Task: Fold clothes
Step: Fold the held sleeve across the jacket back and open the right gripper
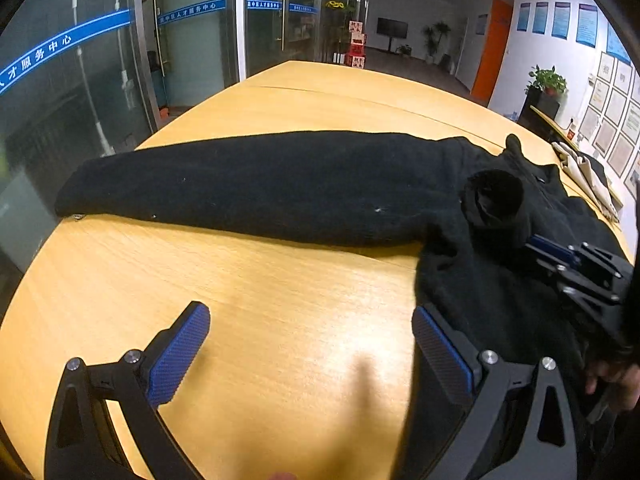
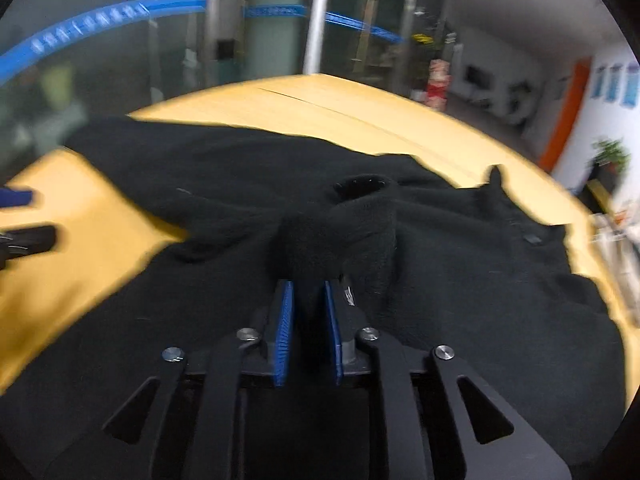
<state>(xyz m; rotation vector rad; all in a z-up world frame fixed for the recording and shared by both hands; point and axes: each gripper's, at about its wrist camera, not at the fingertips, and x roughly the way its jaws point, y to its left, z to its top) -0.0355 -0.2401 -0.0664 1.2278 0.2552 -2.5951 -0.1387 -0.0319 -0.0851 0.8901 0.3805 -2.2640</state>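
A black fleece sweater (image 1: pixel 304 188) lies on the yellow wooden table (image 1: pixel 280 320). One sleeve stretches flat to the left; the body is bunched at the right. My left gripper (image 1: pixel 310 320) is open and empty, low over bare table, its right finger at the sweater's edge. My right gripper (image 2: pixel 308 300) is shut on a raised fold of the sweater (image 2: pixel 332 236), the other sleeve's cuff end standing up above the body. The right gripper also shows in the left wrist view (image 1: pixel 560 256), on the bunched fabric.
Light folded cloth (image 1: pixel 588 176) lies at the table's far right edge. Glass walls with blue bands (image 1: pixel 80 32) stand beyond the far left edge. The table seam (image 1: pixel 360 100) runs across the far side. The left gripper's finger (image 2: pixel 20 236) shows at the left of the right wrist view.
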